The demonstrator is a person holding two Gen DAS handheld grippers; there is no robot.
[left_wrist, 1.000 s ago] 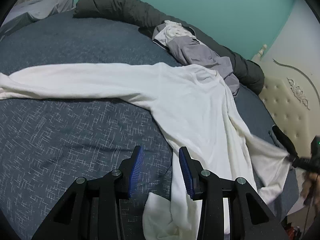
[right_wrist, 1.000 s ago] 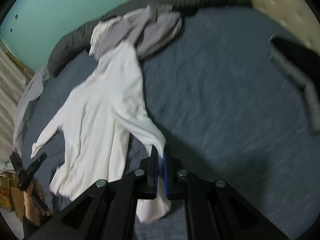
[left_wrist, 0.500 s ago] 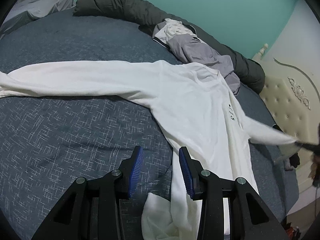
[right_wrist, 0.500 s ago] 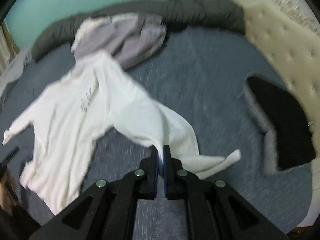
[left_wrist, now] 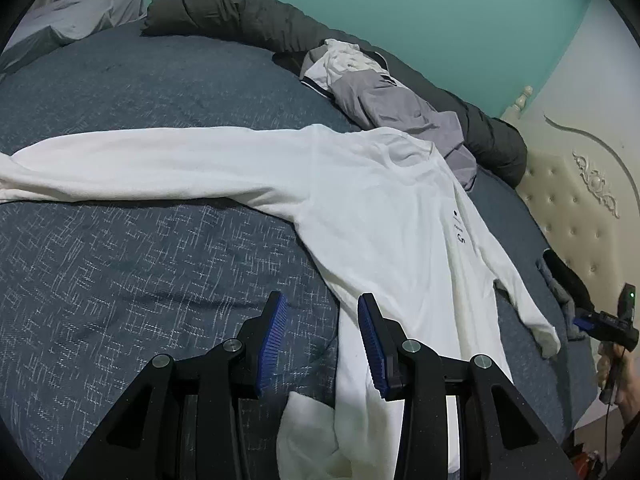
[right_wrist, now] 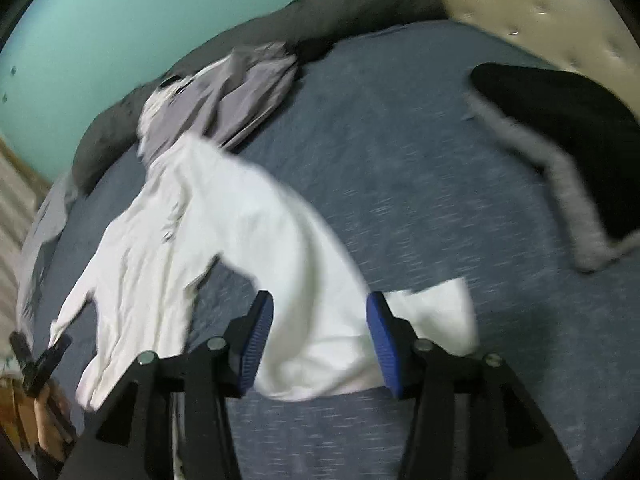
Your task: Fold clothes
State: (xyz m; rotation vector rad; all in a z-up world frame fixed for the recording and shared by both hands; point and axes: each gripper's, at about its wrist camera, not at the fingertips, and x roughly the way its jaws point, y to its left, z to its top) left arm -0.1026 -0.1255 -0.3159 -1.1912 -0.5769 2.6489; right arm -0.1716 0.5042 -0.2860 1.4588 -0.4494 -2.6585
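A white long-sleeve shirt (left_wrist: 380, 208) lies spread on the blue bedspread (left_wrist: 120, 280), one sleeve stretched far left. My left gripper (left_wrist: 322, 304) hovers open at the shirt's lower edge; bedspread shows between its blue pads, and the hem lies under the right finger. In the right wrist view the other sleeve (right_wrist: 320, 320) lies loose between the pads of my right gripper (right_wrist: 320, 298). Its jaws are opening and do not press the cloth. The right gripper (left_wrist: 600, 324) also shows at the far right of the left wrist view, in a hand.
A grey and white garment (left_wrist: 392, 96) is bunched by the shirt's collar. Behind it a dark rolled duvet (left_wrist: 240, 12) runs along the teal wall. A black and grey garment (right_wrist: 568, 120) lies near the tufted headboard (left_wrist: 568, 200).
My right gripper, shut on the sleeve end before, pulled the sleeve out sideways off the shirt's body, came down and opened. The sleeve now rests on the bed. The left gripper stayed put.
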